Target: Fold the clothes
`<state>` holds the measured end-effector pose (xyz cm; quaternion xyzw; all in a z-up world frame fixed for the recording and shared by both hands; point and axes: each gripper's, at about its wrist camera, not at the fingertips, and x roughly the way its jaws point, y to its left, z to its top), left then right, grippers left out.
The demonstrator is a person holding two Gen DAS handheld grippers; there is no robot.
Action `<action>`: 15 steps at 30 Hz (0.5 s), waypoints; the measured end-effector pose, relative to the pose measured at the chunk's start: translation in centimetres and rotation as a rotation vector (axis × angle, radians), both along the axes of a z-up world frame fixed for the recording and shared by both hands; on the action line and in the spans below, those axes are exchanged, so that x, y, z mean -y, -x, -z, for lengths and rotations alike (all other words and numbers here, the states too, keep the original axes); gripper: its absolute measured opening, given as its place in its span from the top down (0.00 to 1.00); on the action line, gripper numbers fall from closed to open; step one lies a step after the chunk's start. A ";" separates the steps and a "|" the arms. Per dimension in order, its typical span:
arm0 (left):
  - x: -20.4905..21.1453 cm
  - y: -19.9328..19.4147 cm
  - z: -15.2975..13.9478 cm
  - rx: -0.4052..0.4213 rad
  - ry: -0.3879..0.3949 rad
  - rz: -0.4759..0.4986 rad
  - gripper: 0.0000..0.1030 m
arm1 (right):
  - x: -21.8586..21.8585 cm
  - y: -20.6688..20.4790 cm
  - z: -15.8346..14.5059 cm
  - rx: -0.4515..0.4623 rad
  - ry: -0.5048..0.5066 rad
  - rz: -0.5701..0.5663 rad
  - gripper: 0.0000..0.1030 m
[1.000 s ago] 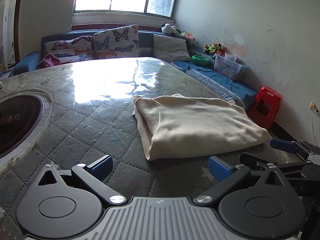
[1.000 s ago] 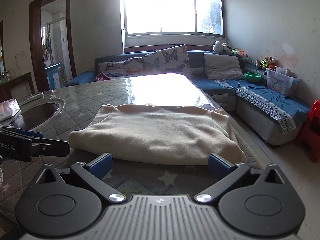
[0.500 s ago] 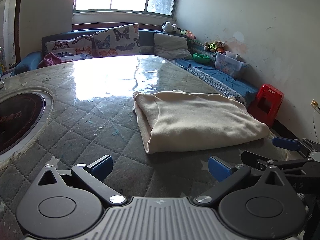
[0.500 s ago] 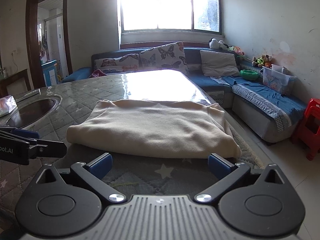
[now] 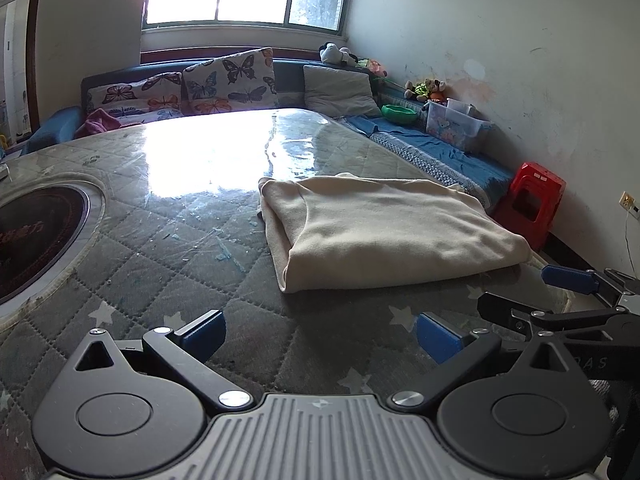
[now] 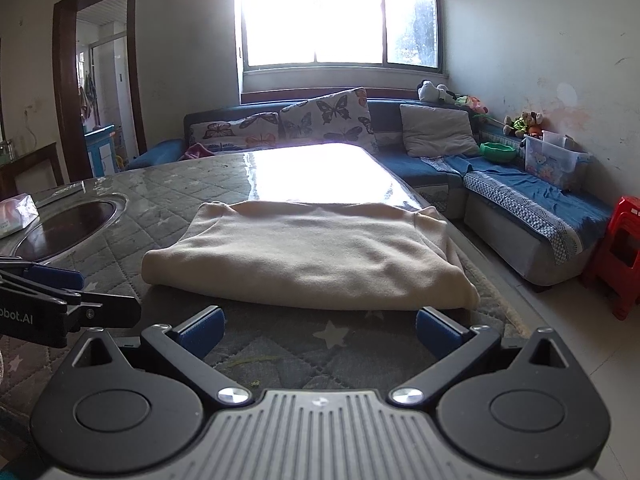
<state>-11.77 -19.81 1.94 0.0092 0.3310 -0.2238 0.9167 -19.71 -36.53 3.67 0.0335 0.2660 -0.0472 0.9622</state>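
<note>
Both grippers are level and point forward over the quilted table cover (image 5: 152,248), each with its 2 blue-tipped fingers spread wide and nothing between them. Left gripper (image 5: 318,330): positioned at the near table edge, left of the garment, well short of it. Right gripper (image 6: 318,326): positioned directly in front of the garment, fingertips just short of its near folded edge. Cream garment (image 6: 308,256): folded into a flat rectangle, lying on the table near its right edge. A round inset burner (image 5: 36,236) sits at left.
</note>
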 end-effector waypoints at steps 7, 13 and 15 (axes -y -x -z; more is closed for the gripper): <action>0.2 0.4 0.1 0.003 -0.006 0.002 0.00 | -0.1 0.4 0.1 0.002 -0.008 0.002 0.00; 0.5 0.6 0.1 0.006 -0.011 0.009 0.00 | 0.0 0.6 0.2 0.001 -0.014 0.007 0.00; 0.6 0.6 0.2 0.007 -0.014 0.011 0.00 | 0.0 0.6 0.2 0.001 -0.015 0.007 0.00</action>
